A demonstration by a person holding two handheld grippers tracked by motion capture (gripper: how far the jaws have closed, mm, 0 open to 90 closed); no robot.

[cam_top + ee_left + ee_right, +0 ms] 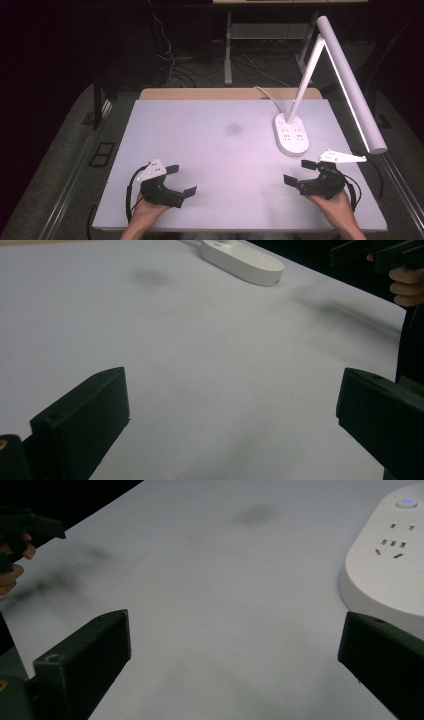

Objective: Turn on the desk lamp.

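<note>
Lab; floor cables point(170, 55), desk lamp point(345, 85)

Surface point(210, 150) bare through the middle and along the left edge, free passage there. Lamp base point(291, 134) sits near the right edge, its arm point(350, 85) overhanging that edge.

White lamp point(320, 90), pale grey table point(210, 150), black claws point(181, 181)

White table point(210, 150), 1 white lamp base point(291, 134) on it, just beyond the right gripper's fingers point(292, 181).
</note>
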